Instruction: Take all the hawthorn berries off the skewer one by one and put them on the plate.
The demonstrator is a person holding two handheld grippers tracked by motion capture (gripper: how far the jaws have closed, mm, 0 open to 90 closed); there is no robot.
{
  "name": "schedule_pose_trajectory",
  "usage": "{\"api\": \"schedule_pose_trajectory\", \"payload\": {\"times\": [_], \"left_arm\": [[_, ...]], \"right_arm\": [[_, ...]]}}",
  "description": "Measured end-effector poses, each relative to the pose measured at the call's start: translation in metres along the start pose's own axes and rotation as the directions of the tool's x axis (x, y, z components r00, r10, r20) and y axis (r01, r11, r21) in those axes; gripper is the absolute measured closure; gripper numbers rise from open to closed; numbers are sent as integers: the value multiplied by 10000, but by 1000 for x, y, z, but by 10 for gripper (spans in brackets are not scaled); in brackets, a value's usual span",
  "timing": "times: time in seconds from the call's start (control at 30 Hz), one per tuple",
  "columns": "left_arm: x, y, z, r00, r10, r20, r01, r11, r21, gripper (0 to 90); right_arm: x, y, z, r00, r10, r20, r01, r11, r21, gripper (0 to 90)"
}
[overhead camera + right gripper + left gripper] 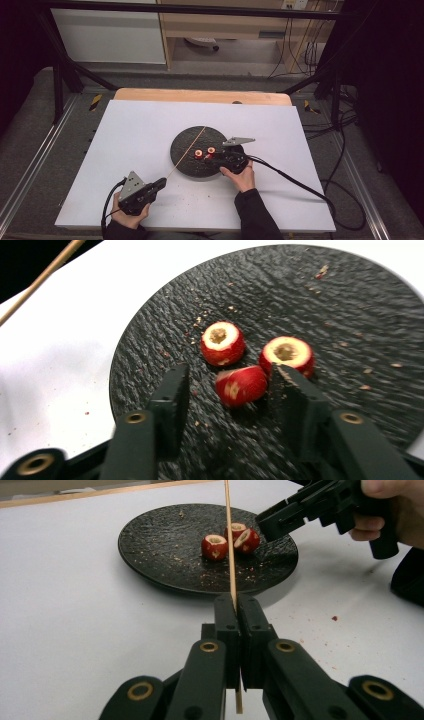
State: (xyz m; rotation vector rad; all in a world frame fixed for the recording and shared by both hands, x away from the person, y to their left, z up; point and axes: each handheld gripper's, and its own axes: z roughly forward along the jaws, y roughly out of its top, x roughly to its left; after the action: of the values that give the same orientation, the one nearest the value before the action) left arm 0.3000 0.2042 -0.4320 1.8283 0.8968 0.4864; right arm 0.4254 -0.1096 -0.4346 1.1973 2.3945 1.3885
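Right gripper view looks straight down on the red fruit pieces [241,385] lying on the dark plate [350,300]: three small rounds with glossy red skin and pale cut faces whose cores look hollowed out, two facing up and the nearest tipped on its side. That tipped piece lies between the jaws of the right gripper [227,390], which stand apart on either side of it; the right jaw looks just beside it or touching, the left one is clearly off it, so nothing is gripped. Spread jaws set down around one piece suggest it is being lined up for picking. From the high view the pieces [205,152] sit right of the plate's [190,137] middle, toward its near rim, and the plate rests at the middle of the white counter [135,130], a little toward its right edge. The left gripper [235,625] has its jaws closed on a thin wooden skewer [229,540], held near the counter's near left corner with the stick angled out over the plate, probably kept steady and pointed so that a piece can be threaded onto it. Crumbs and red specks dot the plate and the counter around it.
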Motion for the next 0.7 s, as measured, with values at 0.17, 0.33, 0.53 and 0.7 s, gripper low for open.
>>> {"api": "schedule_pose_trajectory", "payload": {"times": [0.17, 0.33, 0.53, 0.7], "left_arm": [[0, 0, 1, 10000, -49, -23, 49, 10000, 54, 882], [0, 1, 1, 10000, 5, -74, -3, 9999, 168, 882], [2, 3, 3, 9999, 22, -110, -17, 9992, 407, 882], [4, 7, 6, 9999, -53, -100, 59, 9983, 587, 881]], "right_arm": [[-5, -3, -15, 9999, -94, 120, 95, 9999, -141, 367], [-12, -9, -30, 9988, -350, 337, 358, 9991, -238, 225], [-18, -23, -48, 9954, -728, 616, 747, 9968, -282, 89], [-27, -38, -62, 9919, -929, 872, 945, 9954, -146, 43]]}}
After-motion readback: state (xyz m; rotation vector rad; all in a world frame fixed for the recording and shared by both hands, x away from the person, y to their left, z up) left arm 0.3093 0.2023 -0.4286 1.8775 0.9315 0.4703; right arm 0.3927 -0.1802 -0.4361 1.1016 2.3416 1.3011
